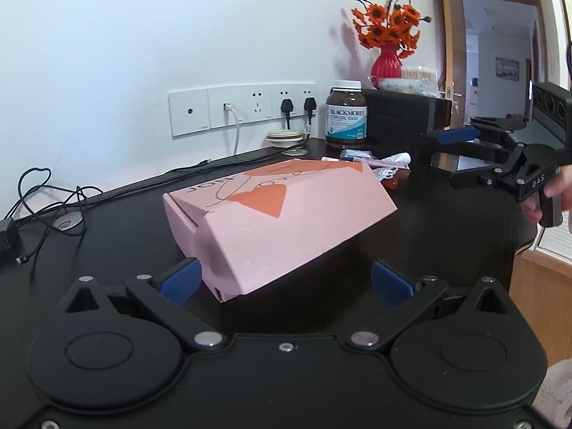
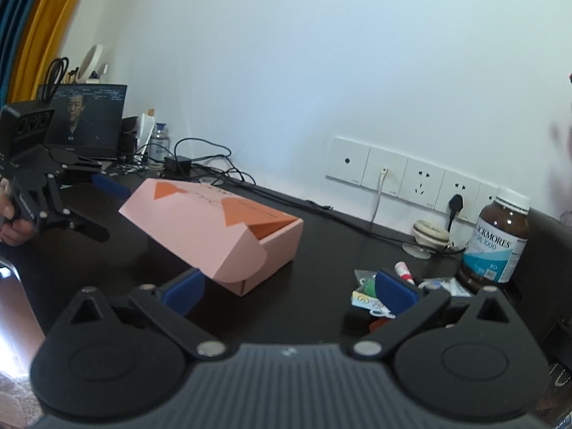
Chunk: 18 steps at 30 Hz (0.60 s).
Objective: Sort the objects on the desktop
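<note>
The pink box [image 1: 271,214] sits mid-surface with its lid flap propped half open, tilted up toward twelve o'clock in your left wrist view. Your left tool [image 1: 284,280] hangs just in front of it, spread wide and gripping nothing, one blue pad at the box's near corner, whether touching I cannot tell. Nudge forward and you could shove the light carton across the dark surface [image 1: 447,221] or press the flap shut before anything goes in.

Your right tool [image 2: 289,291] is fully released too, nothing between its pads. At two o'clock from it in its own view lies the clutter of small packets [image 2: 368,293] and a lip balm tube [image 2: 404,272], crowded together; closing there may catch two things at once or flick one off the pile.

Beyond them, at three o'clock, the fish oil bottle [image 2: 497,239] stands upright just beside the clutter. A wide sweep of that arm could tip it. Behind the box, cables [image 2: 228,175] trail from the wall sockets [image 2: 422,182] and could snag a finger if you reach past.
</note>
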Each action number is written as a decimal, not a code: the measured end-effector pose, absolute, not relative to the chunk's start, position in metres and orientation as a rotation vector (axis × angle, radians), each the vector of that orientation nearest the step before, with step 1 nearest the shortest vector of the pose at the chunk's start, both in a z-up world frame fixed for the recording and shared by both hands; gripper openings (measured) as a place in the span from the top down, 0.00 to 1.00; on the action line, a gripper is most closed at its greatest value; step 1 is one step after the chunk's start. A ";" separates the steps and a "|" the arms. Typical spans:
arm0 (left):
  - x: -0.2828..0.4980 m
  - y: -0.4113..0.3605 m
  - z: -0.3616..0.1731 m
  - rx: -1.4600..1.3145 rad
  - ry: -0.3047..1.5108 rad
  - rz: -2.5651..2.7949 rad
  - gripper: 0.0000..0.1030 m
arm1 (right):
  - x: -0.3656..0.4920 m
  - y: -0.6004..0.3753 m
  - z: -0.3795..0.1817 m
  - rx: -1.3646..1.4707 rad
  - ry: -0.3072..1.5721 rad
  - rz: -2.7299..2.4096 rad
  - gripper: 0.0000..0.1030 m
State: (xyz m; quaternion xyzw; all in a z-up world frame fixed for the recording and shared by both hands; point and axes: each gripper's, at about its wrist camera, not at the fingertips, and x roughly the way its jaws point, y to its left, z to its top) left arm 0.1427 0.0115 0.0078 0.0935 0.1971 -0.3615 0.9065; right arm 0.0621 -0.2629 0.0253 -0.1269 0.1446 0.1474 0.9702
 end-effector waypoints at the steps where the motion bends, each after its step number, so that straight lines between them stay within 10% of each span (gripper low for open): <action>1: 0.142 0.012 0.008 0.193 0.403 -0.744 0.00 | 0.061 -0.263 0.025 -0.254 0.281 0.299 0.01; 18: 0.136 0.010 0.009 0.214 0.370 -0.730 0.00 | 0.048 -0.264 0.015 -0.121 0.292 0.320 0.01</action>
